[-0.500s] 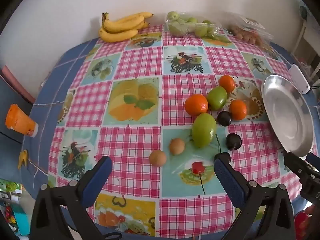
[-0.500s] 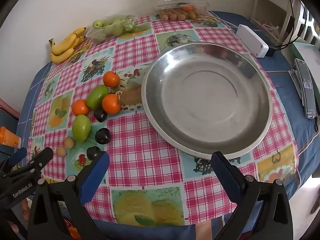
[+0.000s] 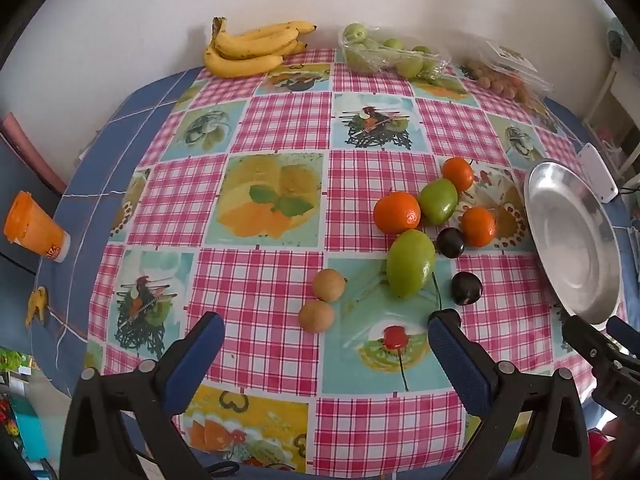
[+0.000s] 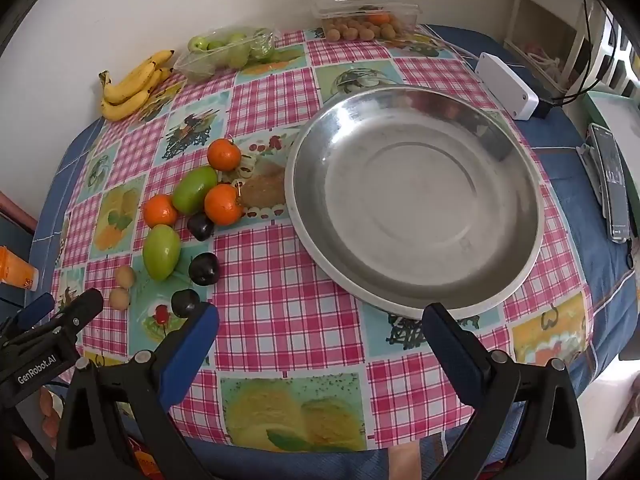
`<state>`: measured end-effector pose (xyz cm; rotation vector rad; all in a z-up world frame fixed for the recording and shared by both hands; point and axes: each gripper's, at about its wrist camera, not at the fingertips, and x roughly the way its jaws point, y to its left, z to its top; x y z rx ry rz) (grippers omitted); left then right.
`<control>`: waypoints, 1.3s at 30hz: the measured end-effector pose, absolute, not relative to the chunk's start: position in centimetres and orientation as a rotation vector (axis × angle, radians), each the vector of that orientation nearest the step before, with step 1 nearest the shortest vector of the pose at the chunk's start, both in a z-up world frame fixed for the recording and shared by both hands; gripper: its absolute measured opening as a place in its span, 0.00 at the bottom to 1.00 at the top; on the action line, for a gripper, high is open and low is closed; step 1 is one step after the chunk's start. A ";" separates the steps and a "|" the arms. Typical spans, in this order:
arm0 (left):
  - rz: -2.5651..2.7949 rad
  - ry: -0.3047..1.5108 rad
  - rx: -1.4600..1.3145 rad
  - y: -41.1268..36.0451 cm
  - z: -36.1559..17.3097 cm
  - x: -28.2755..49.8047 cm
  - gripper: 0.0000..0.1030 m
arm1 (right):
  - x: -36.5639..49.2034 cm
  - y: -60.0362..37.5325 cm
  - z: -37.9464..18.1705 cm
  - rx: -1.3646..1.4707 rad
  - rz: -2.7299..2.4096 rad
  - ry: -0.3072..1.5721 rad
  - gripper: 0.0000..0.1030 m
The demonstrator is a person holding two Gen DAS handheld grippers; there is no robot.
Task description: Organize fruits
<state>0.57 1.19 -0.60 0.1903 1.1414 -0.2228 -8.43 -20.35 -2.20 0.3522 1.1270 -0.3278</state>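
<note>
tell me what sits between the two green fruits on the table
An orange on the left and a dark plum on the right flank the gap between the upper green fruit and the lower green fruit, in the right wrist view.

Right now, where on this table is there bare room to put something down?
The round steel plate holds nothing. There is open checked cloth between the yellow banana bunch and the two small brown fruits, and in front of the plate near the open right gripper. It is crowded left of the plate, where the orange tangerines, green fruits and dark plums cluster.
</note>
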 end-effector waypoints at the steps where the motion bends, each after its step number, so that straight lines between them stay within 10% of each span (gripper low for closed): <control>1: -0.222 1.141 0.190 1.1 -0.6 0.6 1.00 | -8.4 -20.4 -2.2 0.352 -0.327 1.126 0.98; 39: -0.210 1.137 0.202 1.0 -0.6 0.4 1.00 | -8.4 -20.2 -2.1 0.334 -0.321 1.123 0.98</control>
